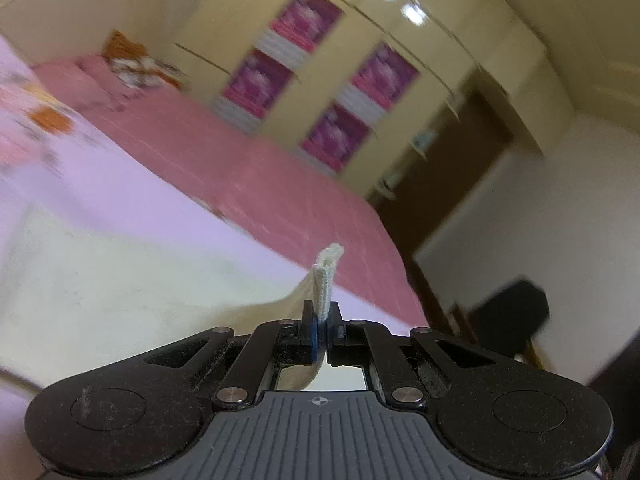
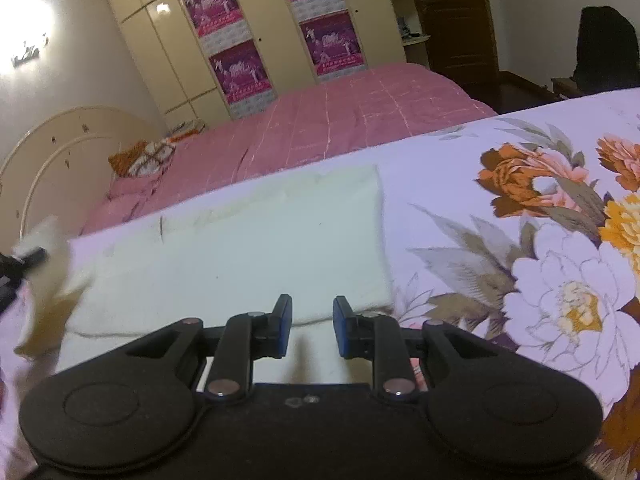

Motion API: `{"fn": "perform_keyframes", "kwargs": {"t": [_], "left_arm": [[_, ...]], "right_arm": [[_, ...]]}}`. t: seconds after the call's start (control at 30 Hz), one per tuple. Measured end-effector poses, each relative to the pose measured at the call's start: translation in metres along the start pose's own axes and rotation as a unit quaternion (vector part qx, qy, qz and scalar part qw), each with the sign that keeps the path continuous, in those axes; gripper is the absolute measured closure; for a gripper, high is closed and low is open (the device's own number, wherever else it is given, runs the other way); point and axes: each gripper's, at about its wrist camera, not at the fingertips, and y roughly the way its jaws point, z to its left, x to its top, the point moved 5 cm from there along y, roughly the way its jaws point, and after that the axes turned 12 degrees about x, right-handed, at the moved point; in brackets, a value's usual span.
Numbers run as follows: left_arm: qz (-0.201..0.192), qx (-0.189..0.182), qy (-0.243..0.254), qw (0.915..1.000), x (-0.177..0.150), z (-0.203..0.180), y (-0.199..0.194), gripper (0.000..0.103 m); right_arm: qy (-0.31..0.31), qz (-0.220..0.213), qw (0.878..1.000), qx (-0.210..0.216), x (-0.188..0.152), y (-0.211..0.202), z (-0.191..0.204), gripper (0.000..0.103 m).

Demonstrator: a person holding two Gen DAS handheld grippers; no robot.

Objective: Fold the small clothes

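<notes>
So the left gripper (image 1: 322,330) is pinched tight on a ribbed hem corner of the cream garment (image 1: 120,280), with a little tab of the folded edge sticking up past the fingertips. The rest of the cloth trails down and away from the jaws onto the floral bedsheet (image 1: 120,184). That view is tilted and pretty blurry, so detail is limited.

From the right wrist view, the right gripper (image 2: 312,320) sits with its blue-padded fingers (image 2: 285,326) apart and nothing between them, hovering just over the near edge of the same cream garment (image 2: 240,248). The garment lies mostly flat on the floral bedsheet (image 2: 540,280), towards the sheet's far edge, where it meets the pink quilt (image 2: 340,120). Its right edge looks straight and neat. At the far left of that view the raised corner is a blur with the left gripper (image 2: 24,260) on it.

Behind it all: cream wardrobe (image 2: 248,40) with purple posters (image 2: 240,72) on its doors, a curved headboard (image 2: 52,148), and an orange patterned pillow (image 2: 140,158) on the quilt.
</notes>
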Motion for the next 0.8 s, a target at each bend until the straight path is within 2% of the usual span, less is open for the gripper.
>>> {"fn": "perform_keyframes", "kwargs": {"t": [0.3, 0.43, 0.63, 0.7, 0.73, 0.77, 0.8], "left_arm": [[0.035, -0.012, 0.052, 0.9980, -0.034, -0.083, 0.010, 0.099], [0.049, -0.003, 0.078, 0.9958, -0.053, -0.106, 0.006, 0.099], [0.087, 0.007, 0.101, 0.9911, -0.090, -0.116, 0.004, 0.099], [0.091, 0.022, 0.126, 0.9875, -0.102, -0.125, 0.007, 0.097], [0.084, 0.024, 0.140, 0.9862, -0.106, -0.122, 0.010, 0.077], [0.079, 0.008, 0.148, 0.9857, -0.107, -0.125, 0.004, 0.050], [0.068, -0.001, 0.150, 0.9863, -0.106, -0.127, -0.006, 0.044]], "right_arm": [[0.024, -0.017, 0.999, 0.015, 0.009, -0.014, -0.032, 0.080], [0.037, -0.015, 0.999, 0.020, 0.005, -0.018, -0.043, 0.080], [0.049, -0.009, 0.998, 0.031, -0.001, -0.022, -0.050, 0.077], [0.054, -0.009, 0.998, 0.036, 0.000, -0.024, -0.050, 0.076], [0.059, -0.010, 0.997, 0.041, 0.001, -0.025, -0.050, 0.076], [0.063, -0.011, 0.997, 0.046, 0.002, -0.025, -0.049, 0.075], [0.068, -0.012, 0.996, 0.051, 0.004, -0.024, -0.048, 0.075]]}}
